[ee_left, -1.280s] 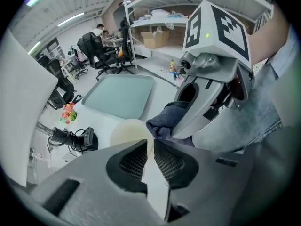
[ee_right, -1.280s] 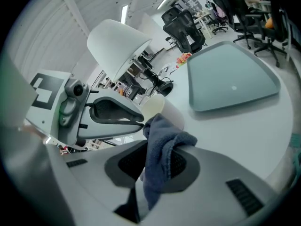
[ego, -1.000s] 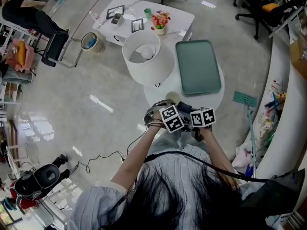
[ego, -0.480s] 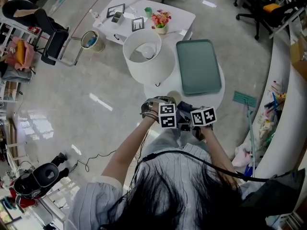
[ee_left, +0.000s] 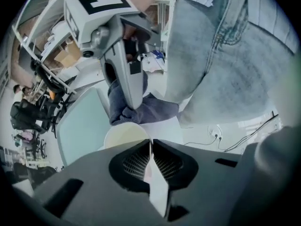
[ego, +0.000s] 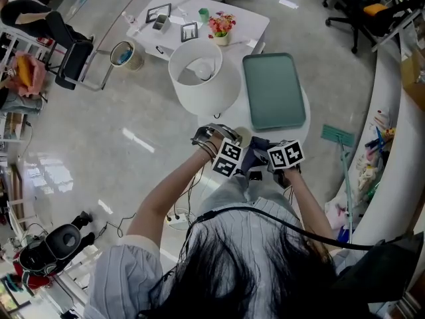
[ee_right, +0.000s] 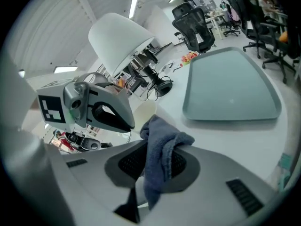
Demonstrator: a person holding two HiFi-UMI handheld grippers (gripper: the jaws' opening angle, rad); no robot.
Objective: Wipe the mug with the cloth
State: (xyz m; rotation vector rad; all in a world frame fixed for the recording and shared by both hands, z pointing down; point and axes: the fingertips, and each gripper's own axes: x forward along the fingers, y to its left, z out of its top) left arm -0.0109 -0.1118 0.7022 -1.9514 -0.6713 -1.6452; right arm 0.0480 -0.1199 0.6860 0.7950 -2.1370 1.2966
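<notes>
The wiping step is in hand, I judge. The left tongs are clamped shut on a thin pale edge of the cream mug, at lower centre over the white bench. The right tongs pinch a bunched blue-grey cloth just beside the rim. Next, the cloth needs pressing on and rubbing round the plain, smooth mug.
</notes>
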